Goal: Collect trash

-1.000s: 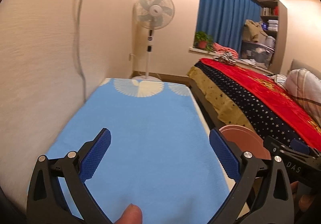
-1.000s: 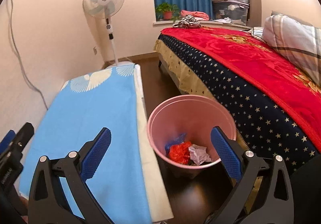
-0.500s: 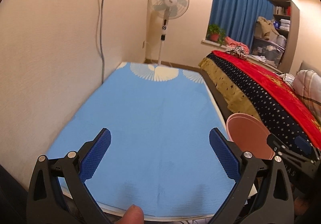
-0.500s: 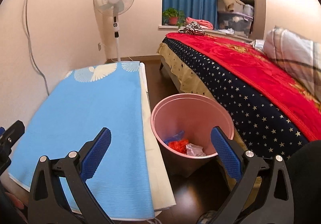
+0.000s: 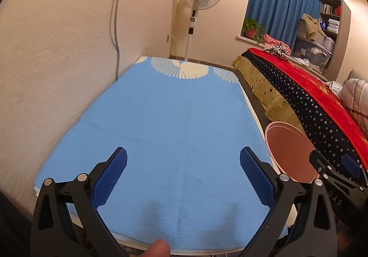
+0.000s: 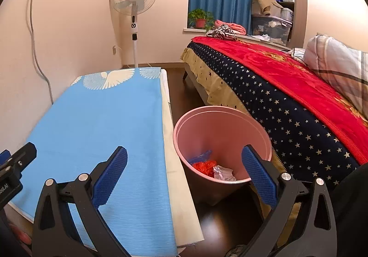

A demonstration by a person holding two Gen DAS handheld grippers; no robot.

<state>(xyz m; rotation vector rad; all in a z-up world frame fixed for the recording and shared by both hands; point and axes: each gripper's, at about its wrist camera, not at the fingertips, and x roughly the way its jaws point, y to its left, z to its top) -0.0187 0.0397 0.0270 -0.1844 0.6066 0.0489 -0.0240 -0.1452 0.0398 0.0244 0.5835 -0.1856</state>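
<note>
A pink trash bin (image 6: 220, 128) stands on the dark floor between the table and the bed. Inside it lie red crumpled trash (image 6: 204, 167), white crumpled paper (image 6: 222, 173) and a blue scrap (image 6: 200, 155). The bin's rim also shows at the right of the left wrist view (image 5: 287, 139). My left gripper (image 5: 182, 175) is open and empty above the near end of the blue table mat (image 5: 172, 123). My right gripper (image 6: 184, 175) is open and empty, its right finger in front of the bin.
The mat covers a white table (image 6: 174, 165) along the left wall. A standing fan (image 6: 134, 3) is at the far end. A bed with a red and starred blanket (image 6: 287, 100) fills the right. A cable (image 5: 115, 15) hangs on the wall.
Both grippers have pulled back and risen, so more of the table's near edge shows. The bin's contents are unchanged. Both stay open.
</note>
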